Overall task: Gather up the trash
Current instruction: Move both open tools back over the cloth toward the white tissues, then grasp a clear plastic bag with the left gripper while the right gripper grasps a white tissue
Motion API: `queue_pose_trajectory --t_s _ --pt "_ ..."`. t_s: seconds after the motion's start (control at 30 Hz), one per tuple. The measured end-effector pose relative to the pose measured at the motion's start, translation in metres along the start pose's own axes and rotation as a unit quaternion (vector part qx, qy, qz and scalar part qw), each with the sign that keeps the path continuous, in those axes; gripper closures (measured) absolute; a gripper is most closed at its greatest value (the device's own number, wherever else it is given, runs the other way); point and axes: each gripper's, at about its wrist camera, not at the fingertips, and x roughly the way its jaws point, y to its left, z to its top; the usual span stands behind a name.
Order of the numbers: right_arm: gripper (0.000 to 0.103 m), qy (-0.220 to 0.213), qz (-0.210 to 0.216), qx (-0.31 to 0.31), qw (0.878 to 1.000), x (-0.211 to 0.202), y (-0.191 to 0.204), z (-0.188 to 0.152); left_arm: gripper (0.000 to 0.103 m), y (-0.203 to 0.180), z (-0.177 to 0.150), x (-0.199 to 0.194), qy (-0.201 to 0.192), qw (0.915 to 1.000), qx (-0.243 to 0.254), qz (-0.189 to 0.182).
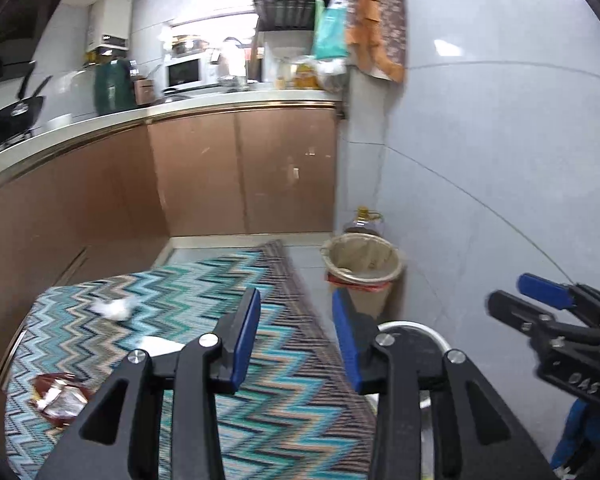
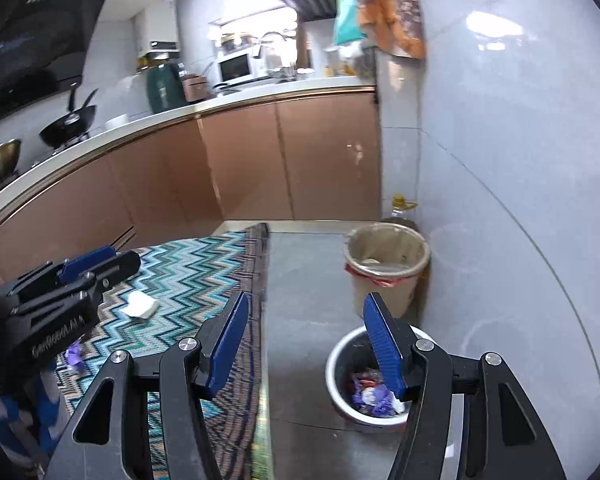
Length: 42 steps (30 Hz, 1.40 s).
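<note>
My left gripper (image 1: 296, 312) is open and empty above the zigzag rug (image 1: 204, 320). On the rug lie a crumpled white tissue (image 1: 114, 307), a flat white paper (image 1: 160, 346) and a red-brown wrapper (image 1: 60, 398). My right gripper (image 2: 306, 316) is open and empty above the floor beside a small white bin (image 2: 340, 376) with wrappers inside. In the right wrist view the white paper (image 2: 140, 305) and a purple scrap (image 2: 75, 354) lie on the rug (image 2: 196, 276). The small white bin's rim (image 1: 416, 326) shows behind my left fingers.
A taller beige bin (image 2: 388, 264) with a bag liner stands in the corner by the tiled wall, an oil bottle (image 2: 400, 208) behind it. Brown cabinets (image 1: 240, 172) and a counter with pans and a microwave run along the left and far side.
</note>
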Motion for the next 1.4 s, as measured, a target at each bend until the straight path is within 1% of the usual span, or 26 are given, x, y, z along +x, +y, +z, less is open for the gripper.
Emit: queue_pose_trajectory --t_s 0.07,0.13,0.2,0.27,0.33,0.4,0.47,0.5,0.53,0.67,0.73,0.77,0.8,0.9,1.07,1.23,1.3,1.37,1.4 --pt "0.044 0.002 0.013 -0.010 1.000 0.005 0.014 0.006 0.055 0.031 0.003 0.004 0.004 0.9998 -0.013 0.017" --pt "0.044 0.005 0.030 -0.021 0.999 0.012 0.027 0.012 0.055 0.057 0.004 0.009 0.009 0.9991 -0.024 0.032" --pt "0.043 0.010 0.049 -0.033 0.998 0.022 0.045 0.018 0.054 0.090 0.004 0.020 0.024 0.9979 -0.041 0.044" --pt "0.043 0.020 0.073 -0.049 0.996 0.038 0.065 0.023 0.054 0.127 0.004 0.035 0.047 0.9952 -0.067 0.054" --pt "0.043 0.030 0.100 -0.065 0.992 0.053 0.084 0.026 0.054 0.154 0.002 0.052 0.070 0.9922 -0.086 0.057" --pt "0.042 0.044 0.135 -0.085 0.986 0.074 0.105 0.027 0.054 0.187 -0.001 0.073 0.095 0.9872 -0.109 0.068" --pt "0.040 0.058 0.158 -0.104 0.980 0.094 0.124 0.026 0.054 0.215 -0.007 0.095 0.122 0.9811 -0.133 0.069" --pt "0.039 0.068 0.178 -0.113 0.975 0.108 0.137 0.024 0.054 0.224 -0.010 0.105 0.134 0.9784 -0.142 0.067" --pt "0.037 0.074 0.188 -0.119 0.972 0.118 0.146 0.023 0.054 0.231 -0.012 0.114 0.145 0.9760 -0.148 0.067" --pt "0.036 0.106 0.224 -0.143 0.958 0.165 0.179 0.015 0.053 0.266 -0.022 0.158 0.188 0.9615 -0.188 0.071" --pt "0.036 0.122 0.239 -0.152 0.951 0.188 0.192 0.008 0.053 0.277 -0.024 0.175 0.202 0.9548 -0.207 0.070" --pt "0.036 0.132 0.247 -0.157 0.947 0.202 0.199 0.004 0.053 0.285 -0.027 0.187 0.212 0.9491 -0.223 0.068" --pt "0.036 0.138 0.249 -0.160 0.945 0.209 0.204 0.001 0.054 0.290 -0.028 0.194 0.218 0.9455 -0.232 0.069" --pt "0.036 0.158 0.263 -0.167 0.937 0.234 0.216 -0.006 0.054 0.302 -0.032 0.214 0.232 0.9375 -0.249 0.075" --pt "0.036 0.177 0.275 -0.182 0.927 0.264 0.230 -0.016 0.053 0.305 -0.034 0.237 0.245 0.9332 -0.251 0.078" --pt "0.038 0.188 0.285 -0.196 0.919 0.276 0.241 -0.025 0.054 0.295 -0.034 0.249 0.247 0.9369 -0.231 0.087" --pt "0.047 0.193 0.290 -0.202 0.916 0.278 0.244 -0.028 0.055 0.291 -0.035 0.251 0.245 0.9387 -0.226 0.087" --pt "0.062 0.199 0.294 -0.206 0.912 0.280 0.246 -0.032 0.061 0.287 -0.036 0.253 0.245 0.9401 -0.220 0.088" --pt "0.066 0.201 0.294 -0.209 0.911 0.280 0.247 -0.035 0.064 0.286 -0.036 0.253 0.245 0.9402 -0.219 0.089"
